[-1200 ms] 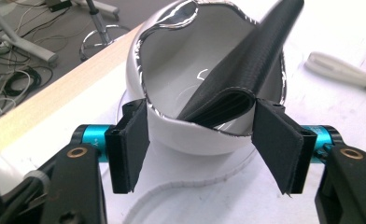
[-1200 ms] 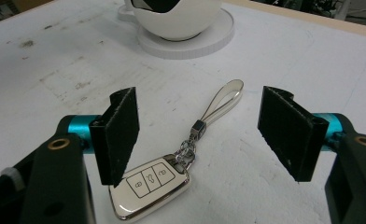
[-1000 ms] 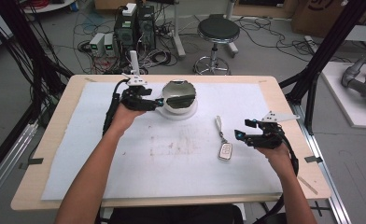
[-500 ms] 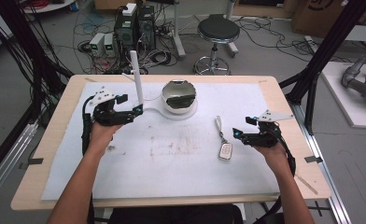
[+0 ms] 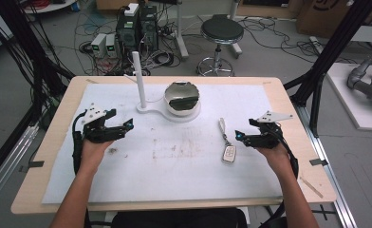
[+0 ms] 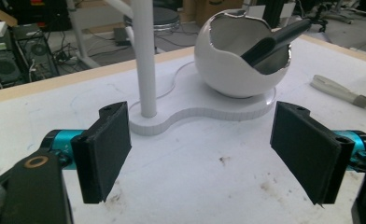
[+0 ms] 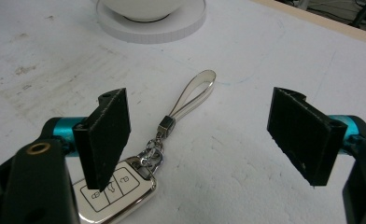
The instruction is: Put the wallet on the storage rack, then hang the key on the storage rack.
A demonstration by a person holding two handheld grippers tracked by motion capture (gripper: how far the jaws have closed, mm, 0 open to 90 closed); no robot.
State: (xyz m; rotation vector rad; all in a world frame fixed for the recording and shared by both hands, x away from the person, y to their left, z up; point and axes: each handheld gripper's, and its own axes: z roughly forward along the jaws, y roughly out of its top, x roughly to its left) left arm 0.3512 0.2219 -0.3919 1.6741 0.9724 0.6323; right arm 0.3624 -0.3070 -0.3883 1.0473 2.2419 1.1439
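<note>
Both grippers sat w/ jaws apart, nothing gripped: right gripper (image 5: pixel 241 136) aimed at key fob (image 5: pixel 228 153) to grab it, left gripper (image 5: pixel 127 126) idle nr bowl stand (image 5: pixel 148 110).

One car key (image 5: pixel 228 153), one strap (image 5: pixel 222 127), one white stand (image 5: pixel 153 109), one bowl (image 5: pixel 181 97), one dark item (image 5: pixel 182 101) inside.

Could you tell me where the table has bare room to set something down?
The widest bare patch is the white mat between the left gripper and the silver car key fob. It is crowded at the far middle, around the white egg-shaped bowl and white upright post.
</note>
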